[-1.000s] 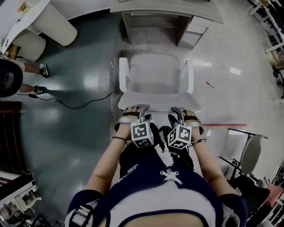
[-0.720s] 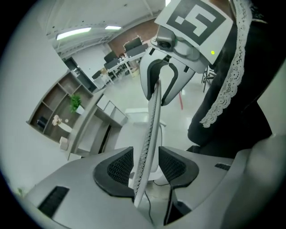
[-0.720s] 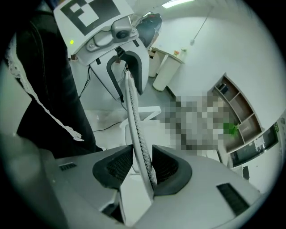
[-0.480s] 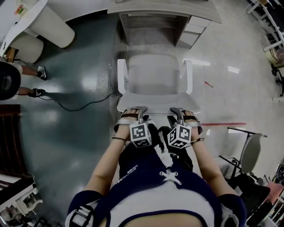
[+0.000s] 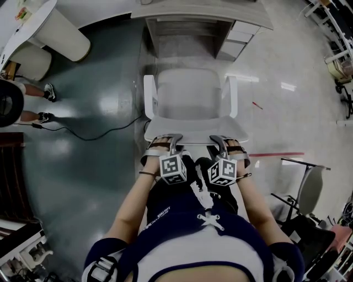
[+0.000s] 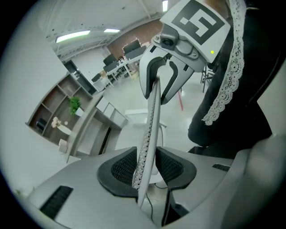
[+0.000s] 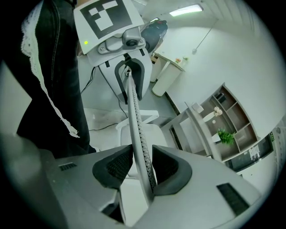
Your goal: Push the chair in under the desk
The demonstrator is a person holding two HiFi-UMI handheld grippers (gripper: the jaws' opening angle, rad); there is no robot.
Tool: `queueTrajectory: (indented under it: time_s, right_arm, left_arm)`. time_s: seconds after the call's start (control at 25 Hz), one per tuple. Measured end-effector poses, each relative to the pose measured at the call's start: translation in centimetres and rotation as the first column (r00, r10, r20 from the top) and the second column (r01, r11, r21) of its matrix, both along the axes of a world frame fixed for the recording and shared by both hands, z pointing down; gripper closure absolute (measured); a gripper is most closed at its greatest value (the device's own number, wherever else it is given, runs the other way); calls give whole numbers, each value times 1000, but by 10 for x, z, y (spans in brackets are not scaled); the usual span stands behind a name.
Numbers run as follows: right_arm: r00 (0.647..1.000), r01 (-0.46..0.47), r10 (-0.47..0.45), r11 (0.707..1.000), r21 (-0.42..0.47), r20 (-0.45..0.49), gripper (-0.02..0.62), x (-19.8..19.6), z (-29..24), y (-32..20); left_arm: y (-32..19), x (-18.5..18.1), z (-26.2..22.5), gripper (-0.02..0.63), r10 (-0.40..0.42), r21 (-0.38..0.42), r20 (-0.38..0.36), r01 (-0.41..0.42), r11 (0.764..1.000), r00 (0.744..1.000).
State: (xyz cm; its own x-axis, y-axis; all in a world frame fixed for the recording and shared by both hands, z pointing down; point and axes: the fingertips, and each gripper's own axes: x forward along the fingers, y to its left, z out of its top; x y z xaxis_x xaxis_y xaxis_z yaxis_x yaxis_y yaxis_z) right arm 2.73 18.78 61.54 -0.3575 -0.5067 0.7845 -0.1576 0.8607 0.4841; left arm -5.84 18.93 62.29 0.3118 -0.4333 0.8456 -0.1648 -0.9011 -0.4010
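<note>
A white office chair [image 5: 190, 93] stands facing the desk [image 5: 204, 11], its seat just short of the knee opening. Both grippers sit on the top rim of its backrest [image 5: 193, 130]. My left gripper [image 5: 171, 137] straddles the perforated rim [image 6: 152, 112]; its jaws are closing, with the rim between the pads [image 6: 123, 170] and a thin gap still showing. My right gripper [image 5: 219, 139] is shut on the same rim [image 7: 134, 116], which both pads [image 7: 167, 167] press. Each gripper view shows the other gripper further along the rim.
A drawer unit [image 5: 234, 41] stands under the desk's right side. A black cable [image 5: 94, 131] trails across the floor on the left, near a person's feet [image 5: 47, 93] and a white pedestal [image 5: 60, 30]. Another chair [image 5: 309, 193] and a red floor line [image 5: 276, 155] are at the right.
The chair and both grippers have shifted slightly toward the desk. Both grippers stay on the backrest rim.
</note>
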Motion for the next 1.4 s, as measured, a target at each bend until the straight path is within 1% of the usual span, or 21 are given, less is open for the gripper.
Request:
queueTrajectory:
  time_s: [0.16,0.4,0.6,0.84,0.96,1.12,1.28,1.4]
  right_arm:
    - [1000,9,-9,1000,-24,-6,480,0,2,-5]
    - [1000,-10,8,998,-65,-20,480,3,3,-25]
    - [1000,-4,2,999,-46,-24,480,3,3,-42]
    - [1000,0,-1,999,-41,-28,480,-3,4,-52]
    - [999,4,-5,1000,-20,-32,480,-6,3,-58]
    - [999,8,-8,1000,15,-37,480,-5,3,-64]
    - [999,-1,0,1000,-15,-41,480,-8,3,-71]
    - [999,2,-2,1000,-4,-38,480,-9,4,-77]
  left_arm:
    - [-5,1,0,472,6,-12,-11,-6,1000,1000]
    - [-24,3,-3,472,6,28,-10,-6,1000,1000]
    - [-42,3,-2,472,0,-9,-9,-1,1000,1000]
    - [-54,-3,-2,468,7,1,-18,-7,1000,1000]
    - [-60,-5,-3,468,9,-7,-18,-9,1000,1000]
    - [-65,-5,-3,468,18,4,-18,-17,1000,1000]
    - [-73,-8,-4,468,16,7,-14,-16,1000,1000]
    - [-79,-9,-3,468,17,8,-9,-17,1000,1000]
